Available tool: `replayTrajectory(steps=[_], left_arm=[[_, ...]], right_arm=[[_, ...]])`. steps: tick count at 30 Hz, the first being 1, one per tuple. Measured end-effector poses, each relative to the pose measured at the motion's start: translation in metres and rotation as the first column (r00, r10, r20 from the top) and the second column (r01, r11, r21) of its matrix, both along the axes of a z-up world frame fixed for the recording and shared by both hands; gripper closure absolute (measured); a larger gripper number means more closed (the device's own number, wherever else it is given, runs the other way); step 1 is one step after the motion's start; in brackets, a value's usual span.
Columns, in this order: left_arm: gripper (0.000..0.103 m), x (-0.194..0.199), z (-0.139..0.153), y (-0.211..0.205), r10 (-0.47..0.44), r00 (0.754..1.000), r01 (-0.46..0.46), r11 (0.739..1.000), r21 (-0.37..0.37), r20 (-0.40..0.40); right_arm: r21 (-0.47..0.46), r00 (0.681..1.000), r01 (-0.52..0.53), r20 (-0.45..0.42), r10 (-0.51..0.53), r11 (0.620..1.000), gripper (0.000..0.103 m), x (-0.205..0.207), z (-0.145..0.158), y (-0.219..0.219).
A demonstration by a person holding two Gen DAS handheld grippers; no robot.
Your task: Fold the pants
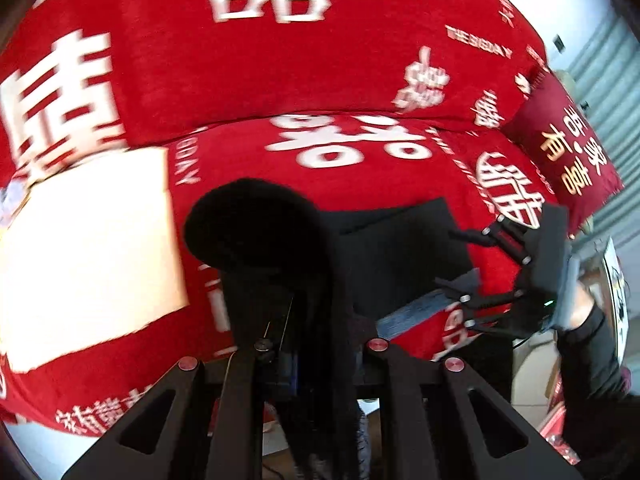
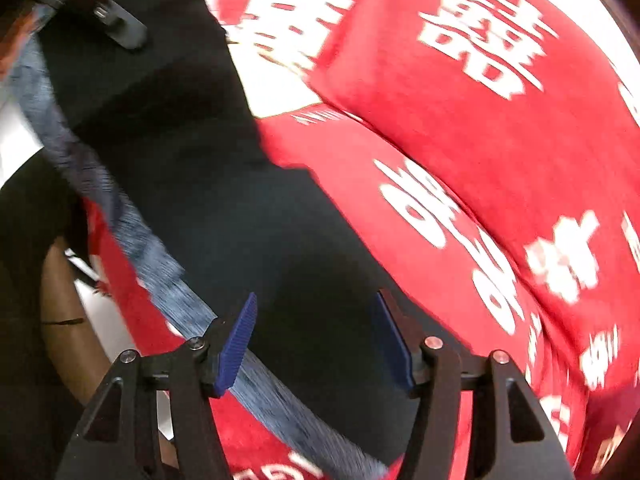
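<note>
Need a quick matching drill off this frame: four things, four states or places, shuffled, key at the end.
Things:
1. left tongs
2. right tongs
3. black pants
4. white cloth

States or places:
A. spread out flat on the red sofa cover, with a grey-blue waistband along one edge
B. open, blue pads apart over the fabric
C. shut on a bunch of black fabric
D. lying flat at the left in the left wrist view

Pairs: 1-C, 2-B, 3-A, 4-D
</note>
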State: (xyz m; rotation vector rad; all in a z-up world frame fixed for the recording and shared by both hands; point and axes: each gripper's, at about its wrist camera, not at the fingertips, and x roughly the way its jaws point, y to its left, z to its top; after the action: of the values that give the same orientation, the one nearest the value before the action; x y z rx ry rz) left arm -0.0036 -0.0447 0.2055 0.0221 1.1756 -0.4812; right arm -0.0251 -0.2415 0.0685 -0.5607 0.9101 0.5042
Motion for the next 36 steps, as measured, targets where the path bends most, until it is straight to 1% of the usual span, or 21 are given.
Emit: replayTrajectory(steps=[2,3,4,7,9,11,14,17,20,21,23,24,25,26,27,30,32,33,34,35,36], left_arm=[[0.088,0.01,0.002,-0.035,-0.031,0.999,0.031,0.999,0.017,-0.011],[0.088,0.016,0.001,-0.057,-0.049,0.999,0.049,0.998,0.028,-0.018],[0.088,0.019,-0.001,-0.07,-0.061,0.998,0.062,0.998,0.034,-0.022],[0.088,0.033,-0.012,-0.126,-0.103,0.993,0.106,0.992,0.064,-0.055],[0.088,0.04,-0.024,-0.164,-0.128,0.989,0.136,0.986,0.099,-0.077],[0.088,0.048,-0.044,-0.2,-0.143,0.984,0.157,0.976,0.15,-0.104],[0.087,0.056,-0.077,-0.234,-0.15,0.979,0.178,0.959,0.219,-0.14],[0.087,0.061,-0.106,-0.26,-0.146,0.975,0.188,0.945,0.268,-0.169],[0.086,0.064,-0.13,-0.276,-0.145,0.974,0.193,0.933,0.305,-0.175],[0.083,0.064,-0.136,-0.278,-0.148,0.972,0.198,0.933,0.301,-0.18],[0.068,0.063,-0.139,-0.282,-0.164,0.971,0.207,0.94,0.27,-0.174],[0.052,0.063,-0.138,-0.283,-0.169,0.969,0.211,0.946,0.247,-0.18],[0.041,0.06,-0.135,-0.284,-0.188,0.963,0.228,0.951,0.21,-0.195],[0.039,0.059,-0.132,-0.285,-0.203,0.958,0.242,0.951,0.193,-0.201],[0.038,0.057,-0.128,-0.285,-0.214,0.956,0.251,0.951,0.181,-0.201],[0.038,0.049,-0.103,-0.281,-0.241,0.956,0.265,0.954,0.143,-0.17],[0.038,0.042,-0.081,-0.269,-0.261,0.956,0.273,0.959,0.077,-0.136],[0.036,0.04,-0.074,-0.261,-0.265,0.956,0.274,0.96,0.057,-0.122],[0.024,0.039,-0.067,-0.252,-0.258,0.961,0.264,0.963,0.052,-0.104],[0.018,0.036,-0.062,-0.237,-0.235,0.97,0.239,0.969,0.065,-0.065],[0.014,0.034,-0.059,-0.225,-0.216,0.976,0.217,0.973,0.077,-0.028]], right_arm=[[0.017,0.995,0.094,-0.014,-0.094,0.995,0.039,-0.004,-0.003,-0.026],[0.02,0.991,0.132,-0.016,-0.132,0.991,0.039,-0.006,-0.005,-0.036],[0.032,0.984,0.18,-0.02,-0.18,0.983,0.039,-0.009,-0.005,-0.048],[0.087,0.964,0.265,-0.029,-0.263,0.96,0.039,-0.017,-0.003,-0.076],[0.123,0.951,0.31,-0.026,-0.309,0.943,0.039,-0.026,-0.002,-0.092],[0.14,0.941,0.338,-0.031,-0.337,0.931,0.039,-0.028,-0.004,-0.103],[0.171,0.921,0.388,-0.042,-0.387,0.906,0.039,-0.037,-0.012,-0.12],[0.198,0.901,0.434,-0.071,-0.429,0.879,0.039,-0.043,-0.023,-0.133],[0.208,0.884,0.468,-0.103,-0.456,0.859,0.039,-0.045,-0.033,-0.142],[0.212,0.88,0.476,-0.112,-0.462,0.854,0.039,-0.047,-0.036,-0.144],[0.226,0.873,0.488,-0.13,-0.471,0.843,0.037,-0.049,-0.039,-0.149],[0.232,0.867,0.498,-0.135,-0.479,0.835,0.03,-0.051,-0.039,-0.152],[0.239,0.862,0.506,-0.136,-0.488,0.829,0.027,-0.053,-0.038,-0.154],[0.253,0.86,0.51,-0.135,-0.491,0.822,0.024,-0.055,-0.036,-0.156],[0.281,0.861,0.507,-0.136,-0.49,0.815,0.024,-0.058,-0.032,-0.159],[0.361,0.867,0.495,-0.141,-0.478,0.79,0.021,-0.067,-0.021,-0.165],[0.405,0.876,0.479,-0.158,-0.456,0.779,0.02,-0.065,-0.02,-0.168],[0.439,0.884,0.465,-0.181,-0.431,0.769,0.019,-0.064,-0.02,-0.169],[0.458,0.888,0.458,-0.193,-0.418,0.762,0.019,-0.065,-0.02,-0.169],[0.469,0.89,0.455,-0.21,-0.405,0.757,0.019,-0.064,-0.021,-0.169],[0.459,0.889,0.458,-0.218,-0.404,0.761,0.019,-0.062,-0.022,-0.169]])
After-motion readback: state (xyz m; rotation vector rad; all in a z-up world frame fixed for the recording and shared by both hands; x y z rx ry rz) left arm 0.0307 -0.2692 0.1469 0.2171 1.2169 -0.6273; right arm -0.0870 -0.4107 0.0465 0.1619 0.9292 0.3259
